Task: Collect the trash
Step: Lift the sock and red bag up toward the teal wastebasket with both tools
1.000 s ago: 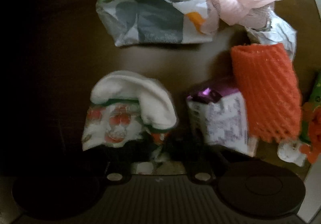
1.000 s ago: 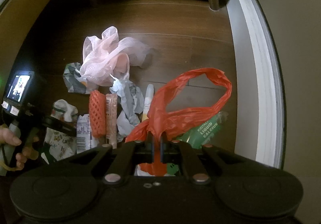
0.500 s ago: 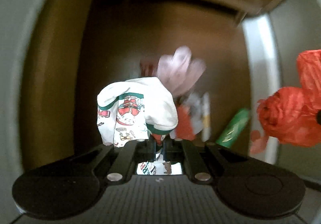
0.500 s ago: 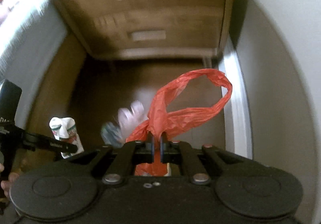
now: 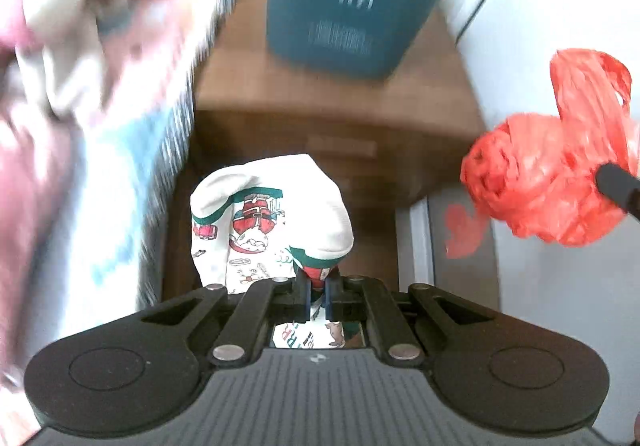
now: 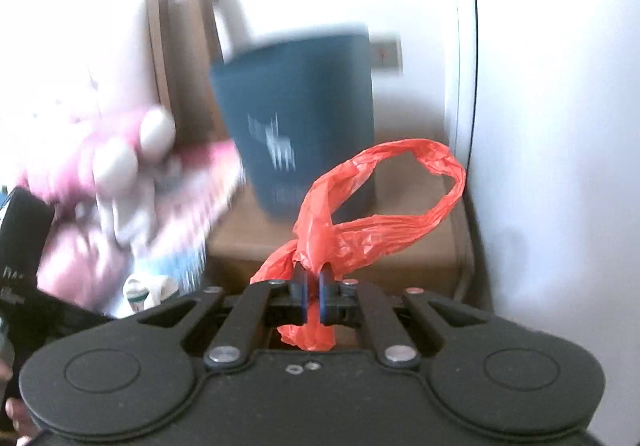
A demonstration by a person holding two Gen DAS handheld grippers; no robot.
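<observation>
Your left gripper point(image 5: 316, 296) pinches a crumpled white Santa-print wrapper point(image 5: 268, 222); your right gripper point(image 6: 313, 296) clamps a thin red plastic bag point(image 6: 372, 214), both raised, apparently for dropping, before the dark teal bin point(image 6: 304, 118) on the wooden cabinet point(image 6: 416, 258).

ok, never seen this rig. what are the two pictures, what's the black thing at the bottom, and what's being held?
No robot: a person carries handheld tongs in each hand, each with a fisheye camera looking along its fingers. The black shape at the bottom of each picture is the tool's own body. In the left view, the left tongs are shut on a white Santa-print wrapper. In the right view, the right tongs are shut on a red plastic bag. Ahead, blurred, a teal bin stands on a wooden cabinet.
</observation>
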